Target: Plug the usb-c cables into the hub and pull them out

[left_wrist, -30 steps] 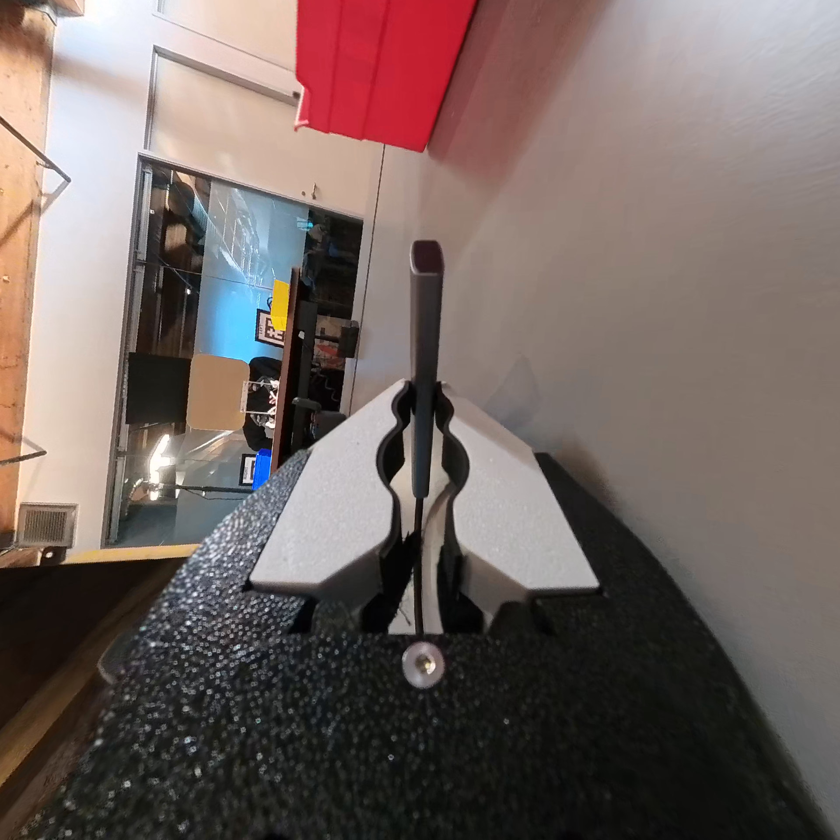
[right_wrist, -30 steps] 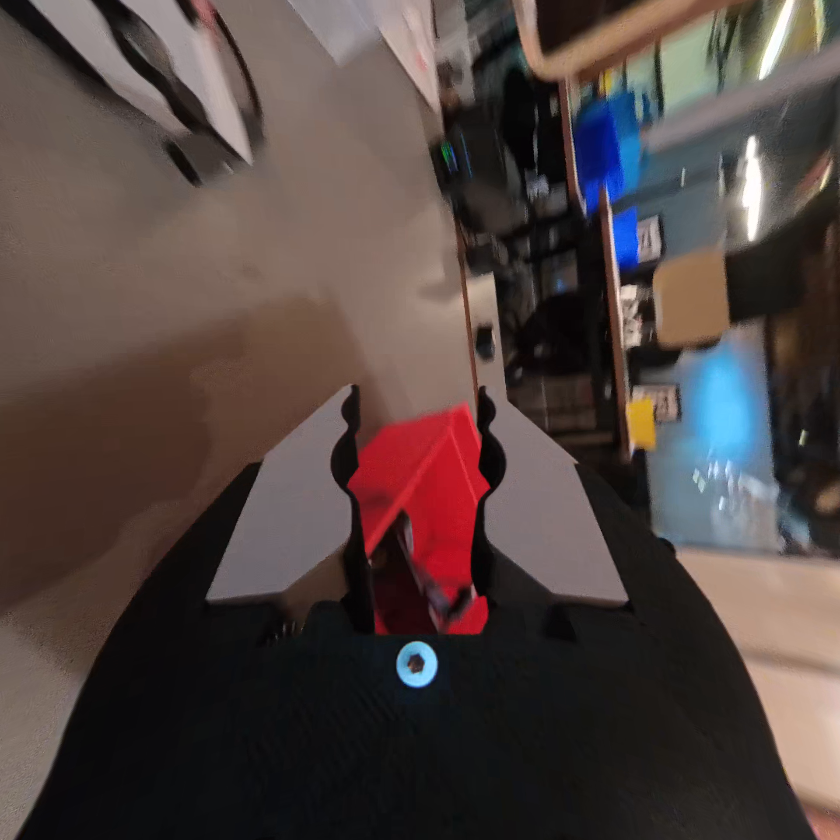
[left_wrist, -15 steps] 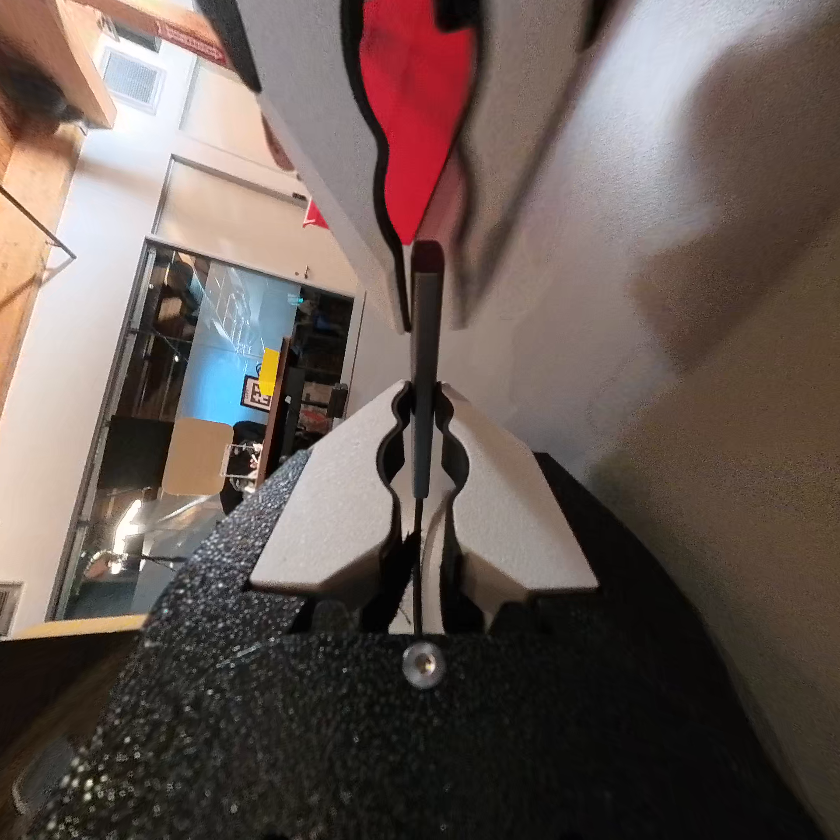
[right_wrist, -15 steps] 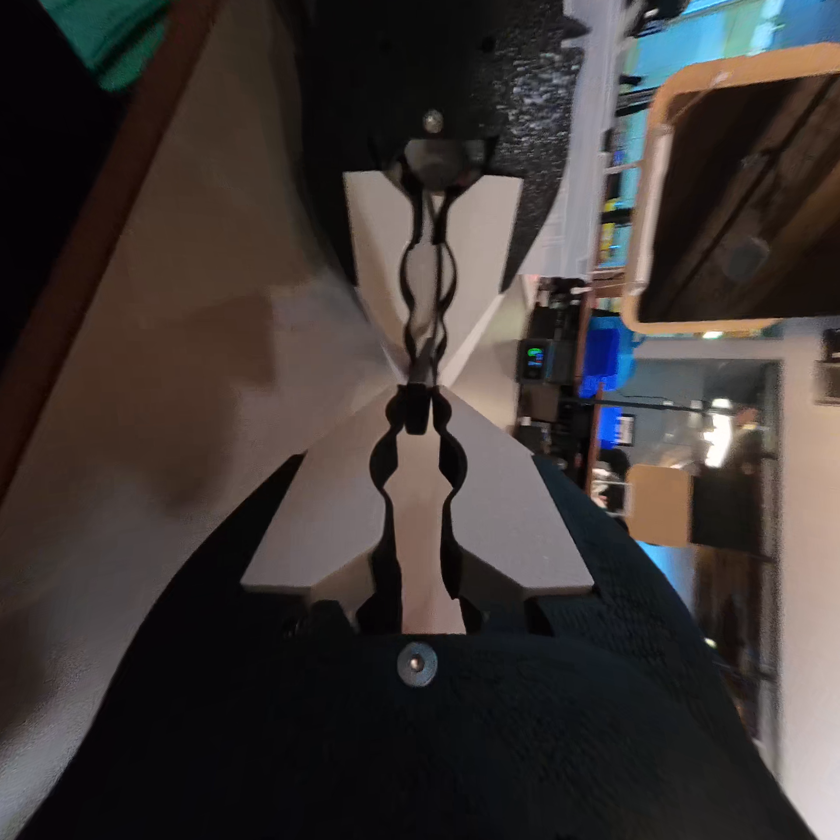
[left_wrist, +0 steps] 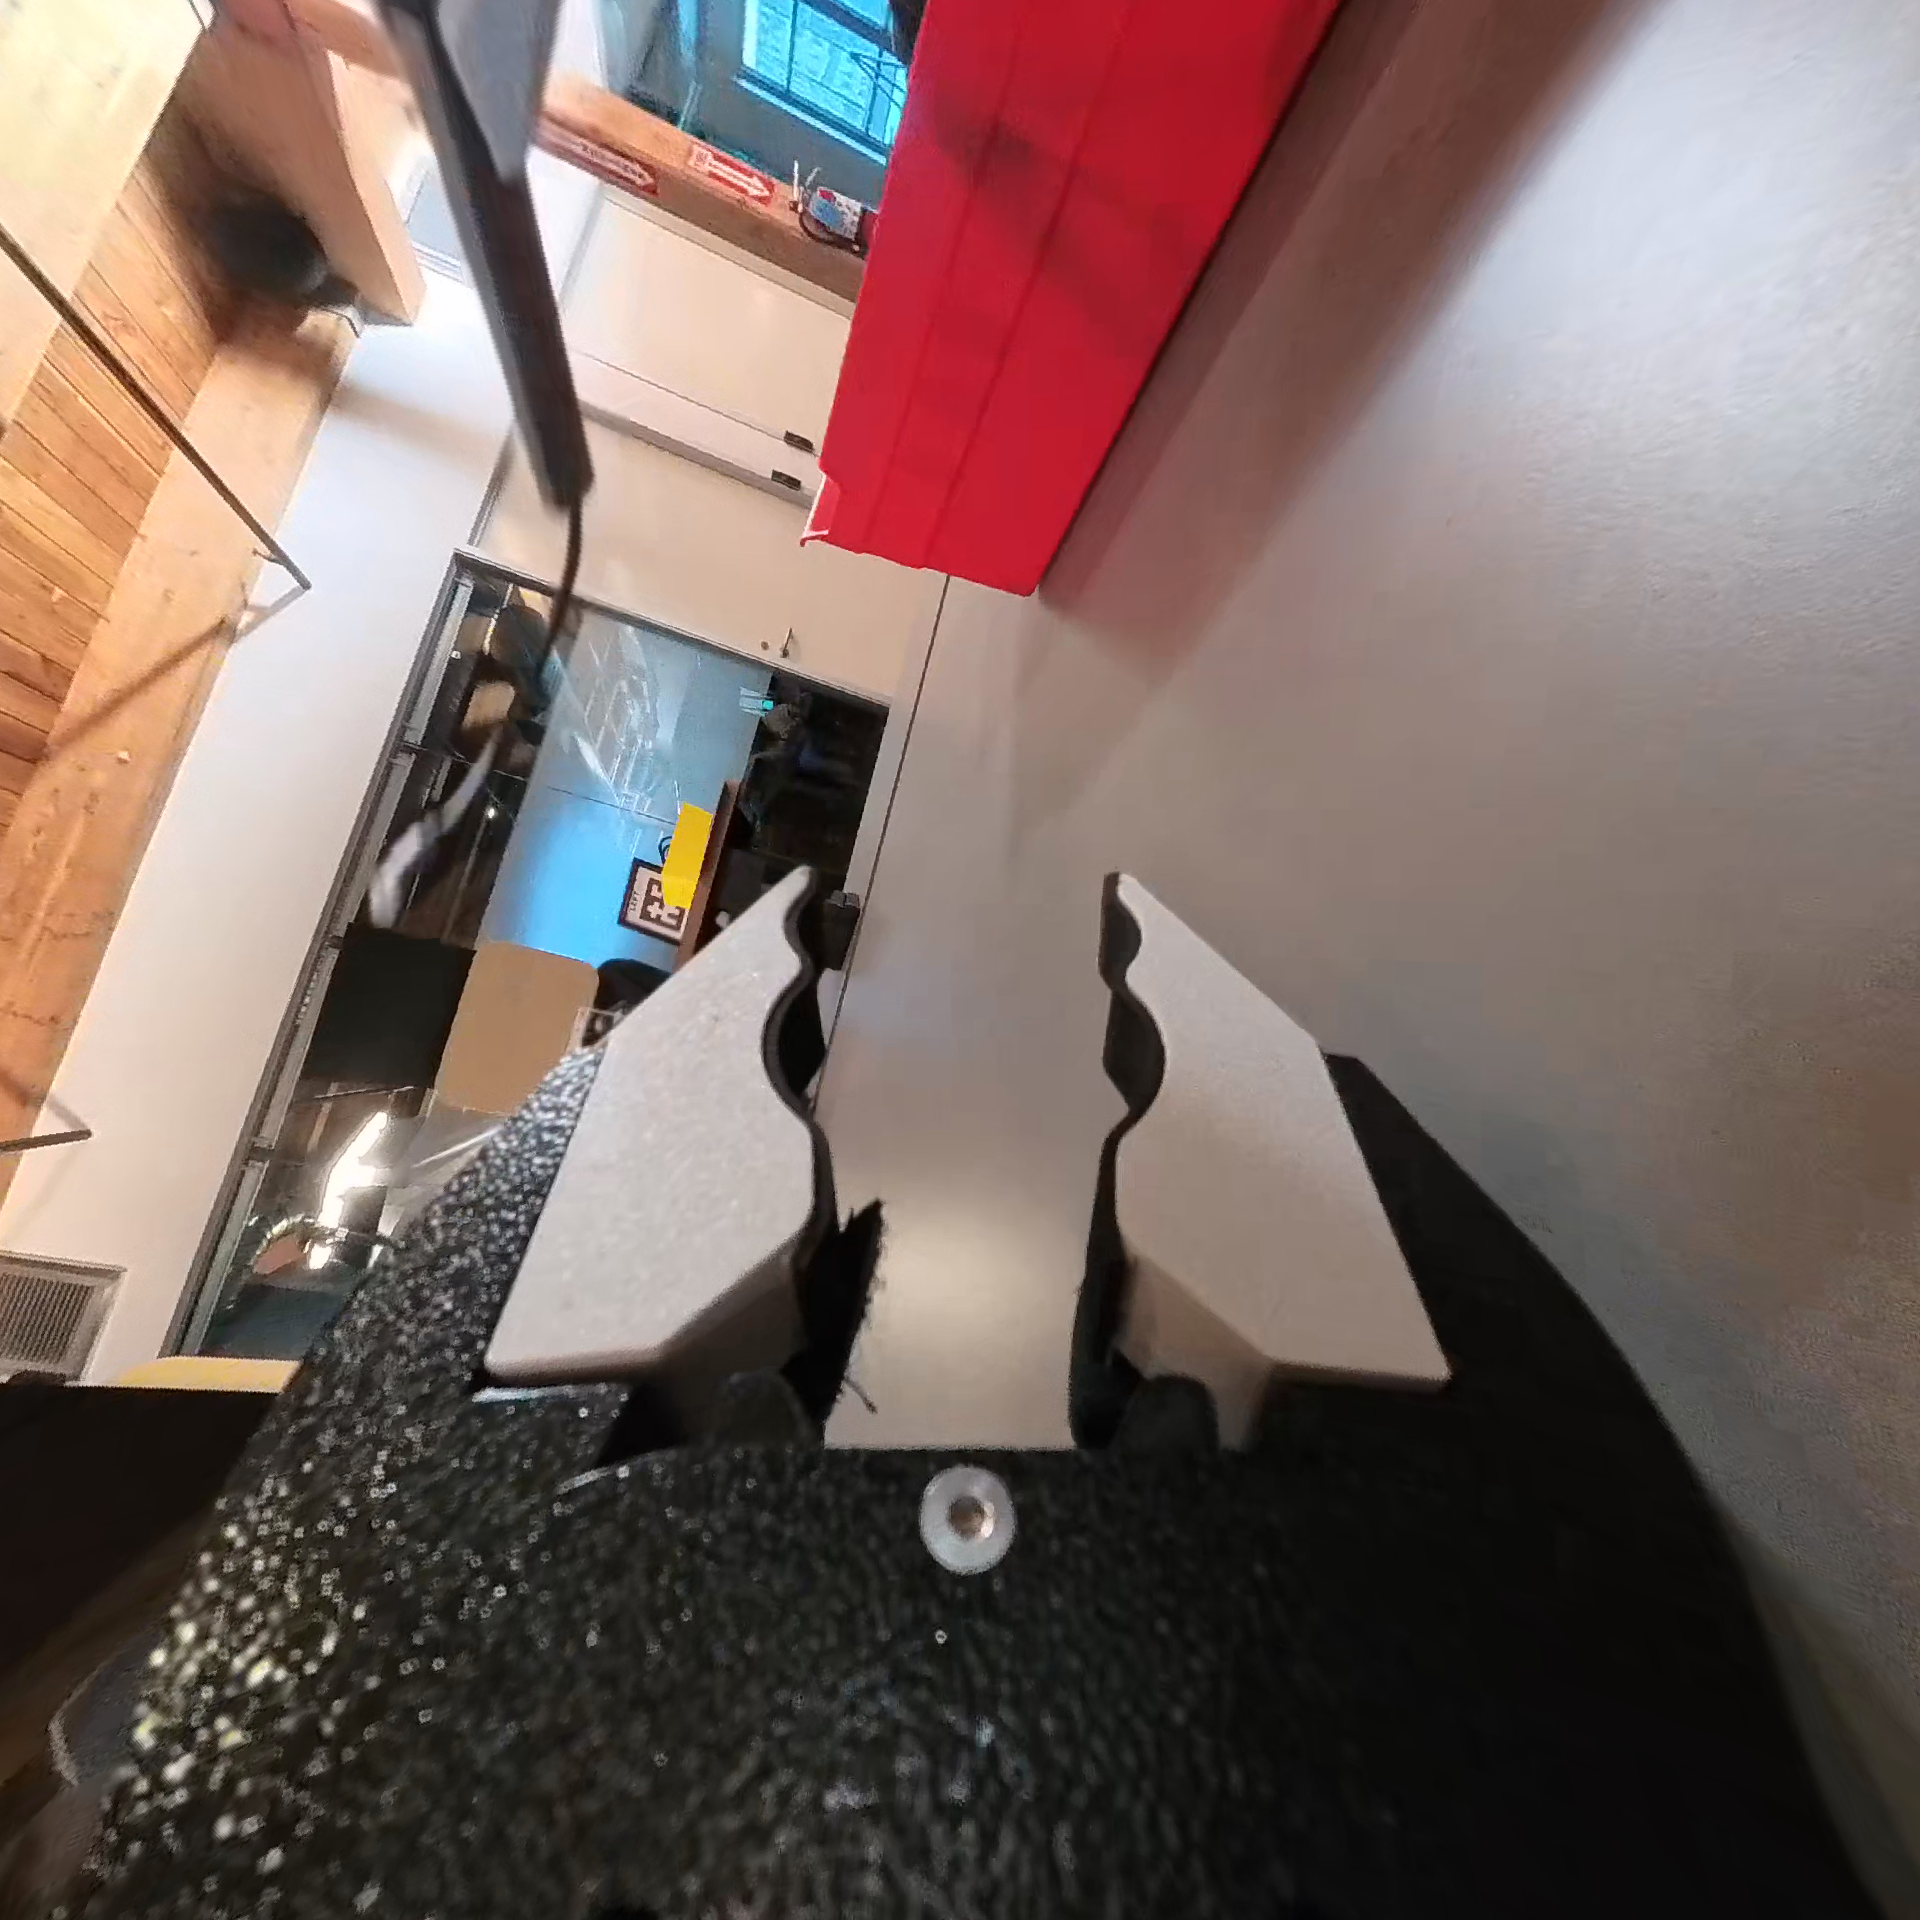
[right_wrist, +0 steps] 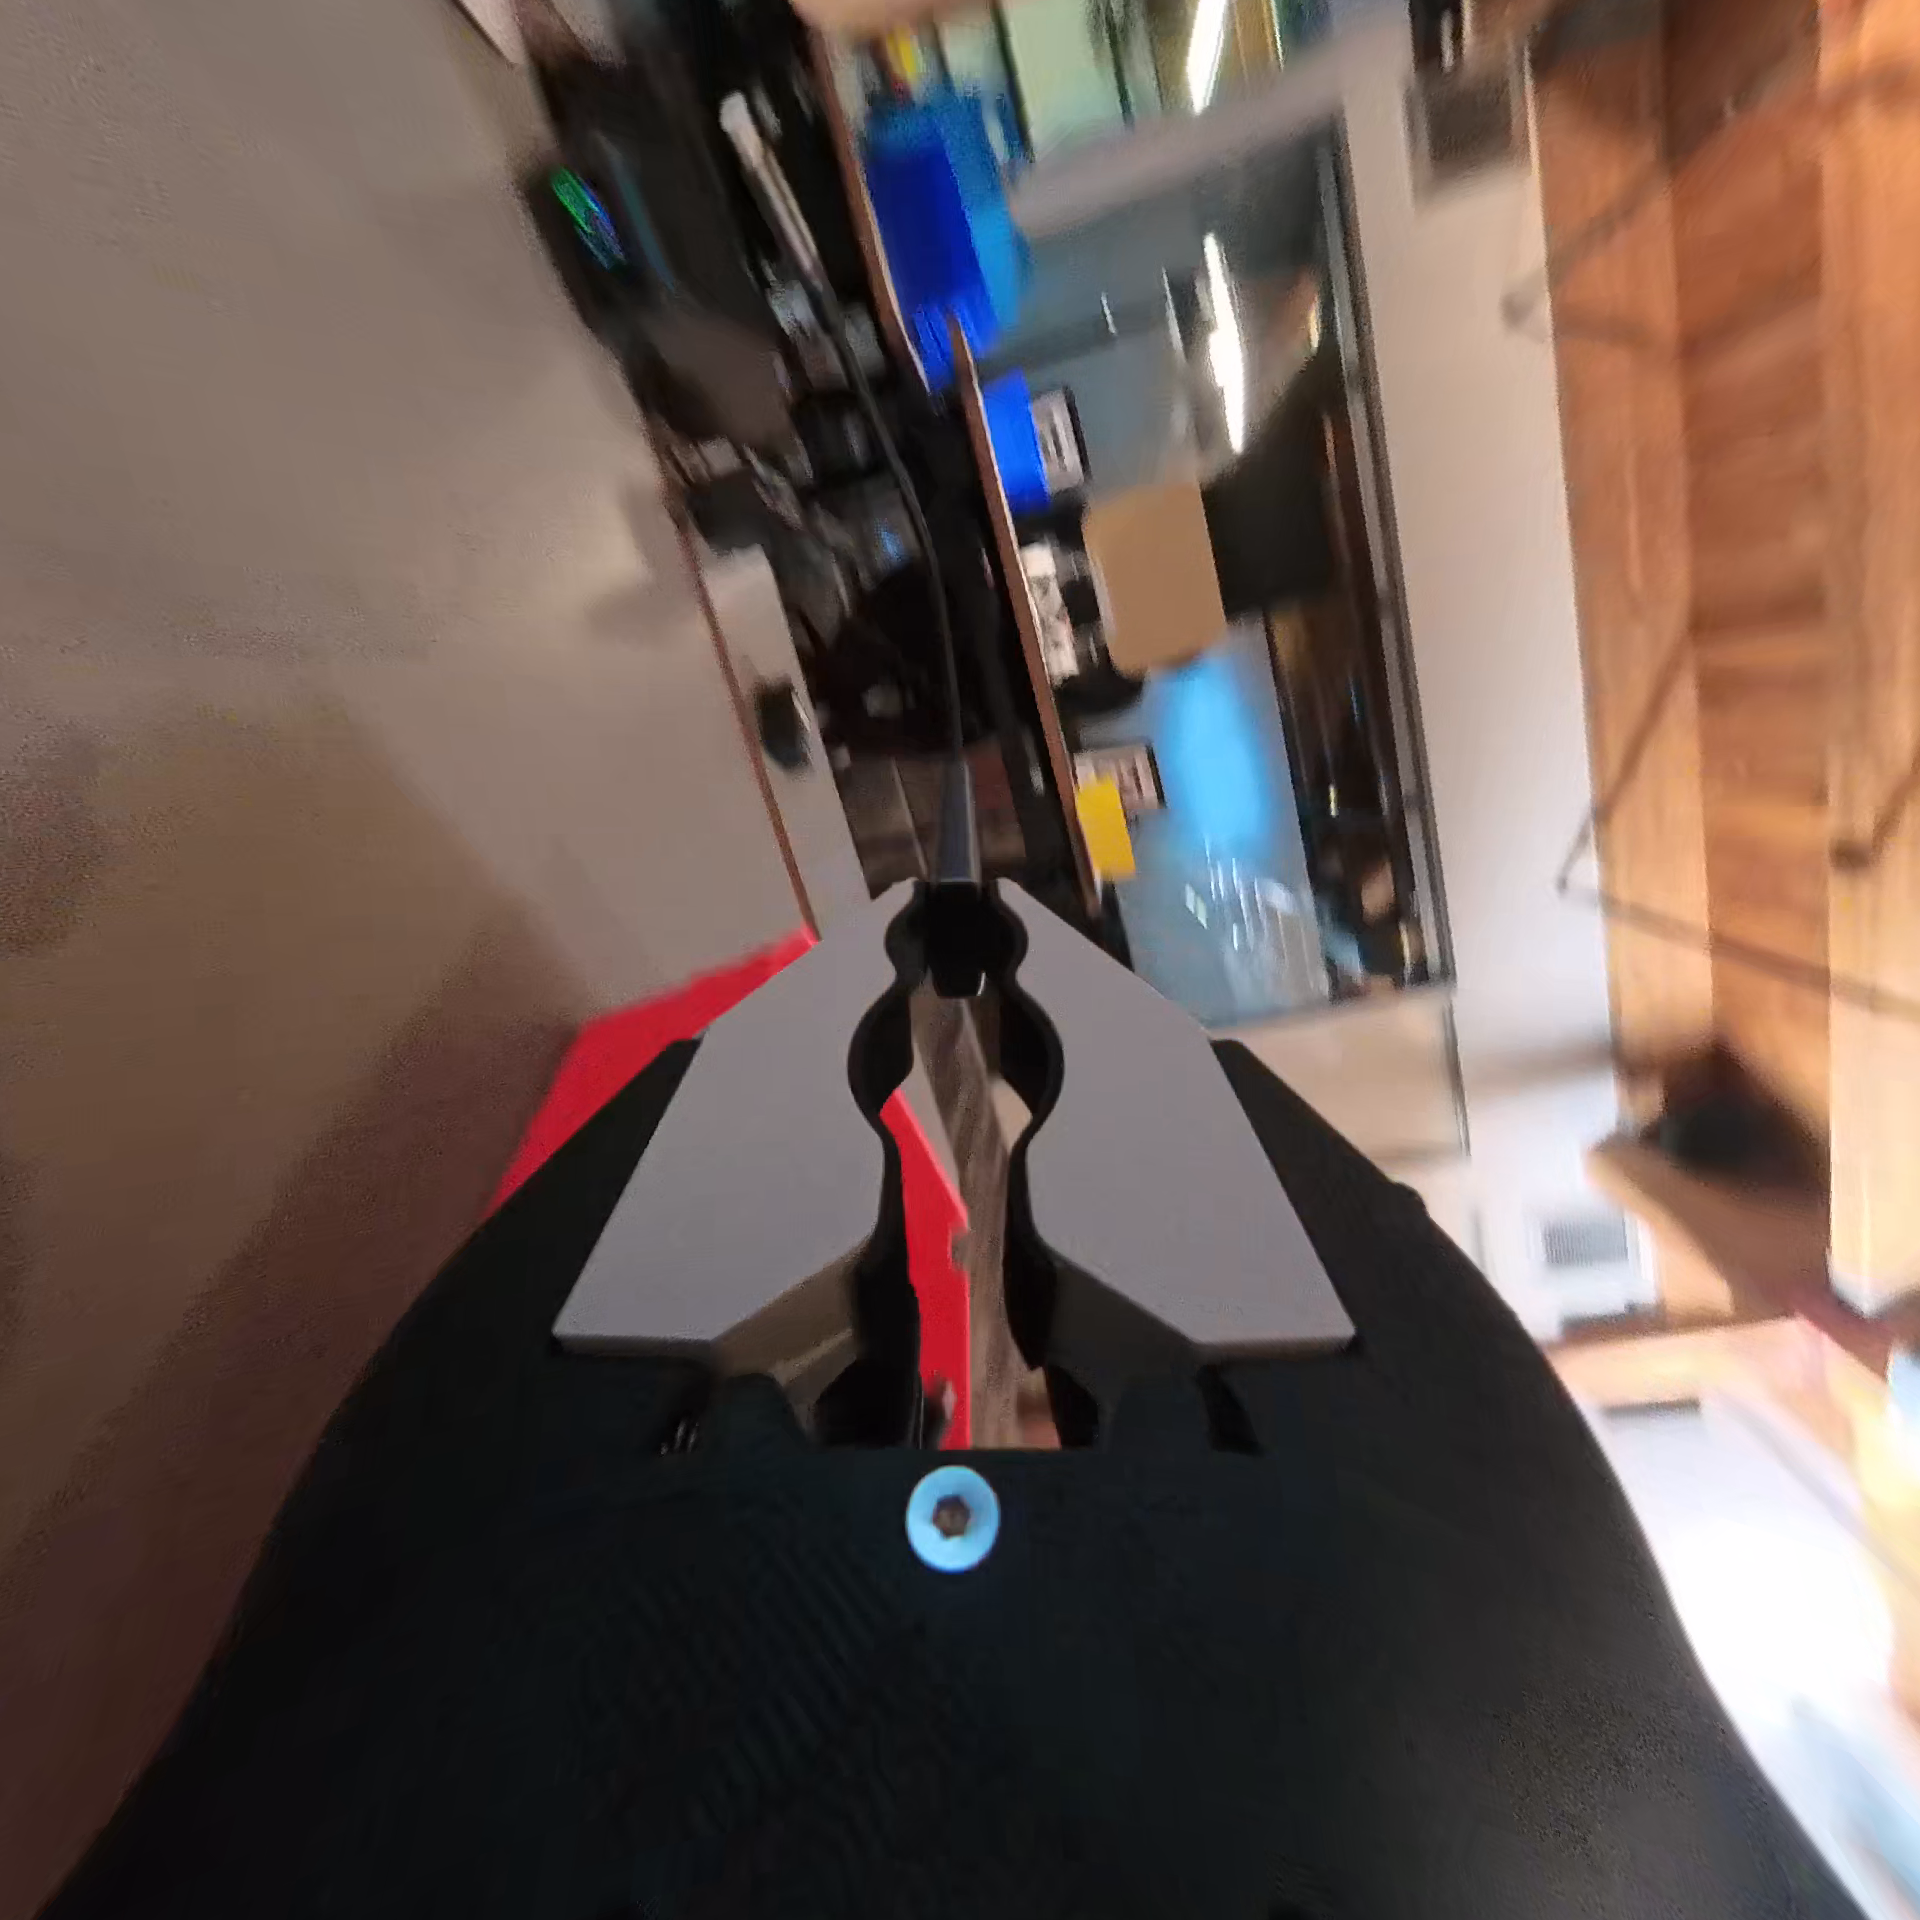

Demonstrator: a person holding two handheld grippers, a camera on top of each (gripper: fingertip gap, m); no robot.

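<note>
My right gripper (right_wrist: 954, 894) is shut on one end of the slim dark grey hub (right_wrist: 956, 852), which points away from it with its thin black cable (right_wrist: 914, 499) trailing off its far end. In the left wrist view the hub (left_wrist: 499, 260) hangs blurred at the top left, its cable (left_wrist: 561, 603) dangling below it. My left gripper (left_wrist: 958, 894) is open and empty, well apart from the hub, beside the grey table (left_wrist: 1558, 831).
A red bin (left_wrist: 1039, 260) stands on the table ahead of the left gripper and shows under the right gripper's fingers (right_wrist: 665, 1039). Both views are rolled sideways. Behind are a glass-fronted room, wooden beams and shelves with blue boxes (right_wrist: 935, 229).
My right gripper closed on the tip of the hub that my left gripper was holding. My left gripper opened and let go. The hub has moved up and away to the left with the right gripper.
</note>
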